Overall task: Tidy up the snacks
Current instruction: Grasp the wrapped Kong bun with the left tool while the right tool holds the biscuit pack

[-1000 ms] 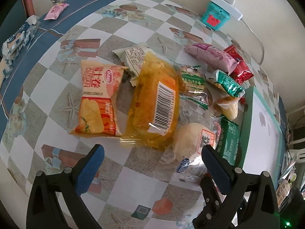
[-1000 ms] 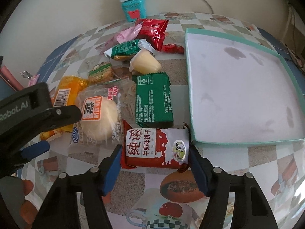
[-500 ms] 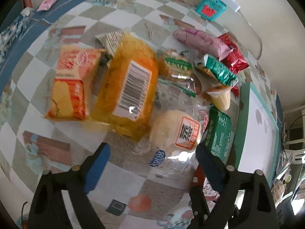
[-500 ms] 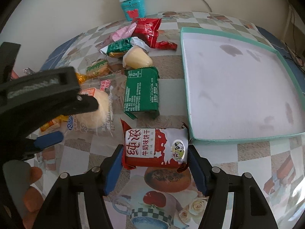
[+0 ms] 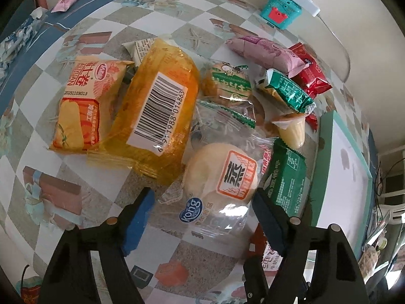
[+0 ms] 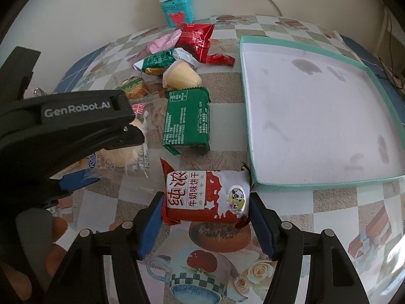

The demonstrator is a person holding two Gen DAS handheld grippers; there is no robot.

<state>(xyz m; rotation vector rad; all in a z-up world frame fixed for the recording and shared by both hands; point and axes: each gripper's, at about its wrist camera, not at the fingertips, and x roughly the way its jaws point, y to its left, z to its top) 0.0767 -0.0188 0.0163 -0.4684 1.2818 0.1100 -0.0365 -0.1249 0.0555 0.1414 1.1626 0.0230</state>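
Observation:
A pale steamed bun in a clear wrapper lies on the checked tablecloth. My left gripper points down over it with a blue pad on either side. Its jaws are closing and the pads stand just off the wrapper. My right gripper is shut on a red-and-white milk biscuit packet, held flat by its two short ends beside the near-left corner of the teal-rimmed white tray. The tray holds nothing.
Left of the bun lie an orange bag with a barcode and an orange chip packet. A green packet, a jelly cup and pink, red and green foil packets lie behind. A teal box stands at the wall.
My left gripper has slid right, from the orange bag to over the bun, and its jaws have narrowed. The right gripper keeps its hold on the biscuit packet, hardly moving.

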